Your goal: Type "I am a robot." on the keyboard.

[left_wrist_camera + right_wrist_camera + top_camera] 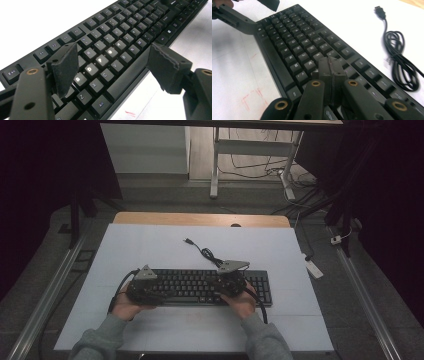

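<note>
Two tools over the keyboard [200, 285]: left tool [112, 67] spread, right tool [331, 65] closed.

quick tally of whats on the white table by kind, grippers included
keyboard: 1, black
coiled cable with its plug lying free: 1, black
grippers: 2, the left gripper with jaws apart, the right gripper with jaws together over the keys
total: 4
</note>
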Demonstrator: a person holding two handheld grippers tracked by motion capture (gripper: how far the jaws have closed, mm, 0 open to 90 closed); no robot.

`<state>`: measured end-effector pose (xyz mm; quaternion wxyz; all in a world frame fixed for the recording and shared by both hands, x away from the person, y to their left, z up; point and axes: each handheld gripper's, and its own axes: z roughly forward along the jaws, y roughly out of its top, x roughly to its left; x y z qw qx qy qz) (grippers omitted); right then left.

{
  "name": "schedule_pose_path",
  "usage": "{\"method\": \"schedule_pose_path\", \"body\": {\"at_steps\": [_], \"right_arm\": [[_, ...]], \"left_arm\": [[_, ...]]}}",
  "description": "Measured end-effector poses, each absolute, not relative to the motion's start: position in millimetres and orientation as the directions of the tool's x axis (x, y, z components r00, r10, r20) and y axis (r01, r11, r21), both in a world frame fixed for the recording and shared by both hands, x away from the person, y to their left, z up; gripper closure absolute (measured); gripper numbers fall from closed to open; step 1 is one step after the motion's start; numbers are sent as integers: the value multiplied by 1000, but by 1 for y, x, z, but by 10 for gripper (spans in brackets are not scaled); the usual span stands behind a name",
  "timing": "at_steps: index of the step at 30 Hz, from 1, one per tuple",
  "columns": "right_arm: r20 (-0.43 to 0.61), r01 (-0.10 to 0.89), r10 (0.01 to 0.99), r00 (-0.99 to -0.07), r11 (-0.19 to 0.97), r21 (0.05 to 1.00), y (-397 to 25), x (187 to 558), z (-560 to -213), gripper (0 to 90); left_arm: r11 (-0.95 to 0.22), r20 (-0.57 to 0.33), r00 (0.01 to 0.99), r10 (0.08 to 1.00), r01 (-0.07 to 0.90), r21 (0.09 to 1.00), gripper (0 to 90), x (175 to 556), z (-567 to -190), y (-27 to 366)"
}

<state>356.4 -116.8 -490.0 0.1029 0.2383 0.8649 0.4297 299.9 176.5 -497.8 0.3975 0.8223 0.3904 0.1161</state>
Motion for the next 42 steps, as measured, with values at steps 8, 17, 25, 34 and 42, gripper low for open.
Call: {"method": "schedule_pose_path", "body": {"at_steps": [8, 17, 25, 34, 42], "right_arm": [[33, 341, 503, -863, 534, 774, -103, 366, -499, 895], [39, 353, 510, -859, 536, 767, -95, 372, -504, 894], [26, 353, 510, -860, 558, 751, -86, 376, -508, 894], [14, 350, 510, -860, 570, 744, -81, 378, -511, 894], [15, 364, 515, -857, 585, 725, -79, 380, -516, 895]], "left_arm": [[-386, -116, 672, 732, 549, 741, 253, 300, -498, 177], [-383, -111, 668, 736, 545, 746, 254, 300, -498, 177], [-383, -113, 669, 734, 546, 745, 254, 300, -498, 177], [-388, -112, 674, 730, 544, 744, 254, 300, -498, 178], [-389, -112, 675, 729, 544, 744, 253, 300, -498, 178]]}}
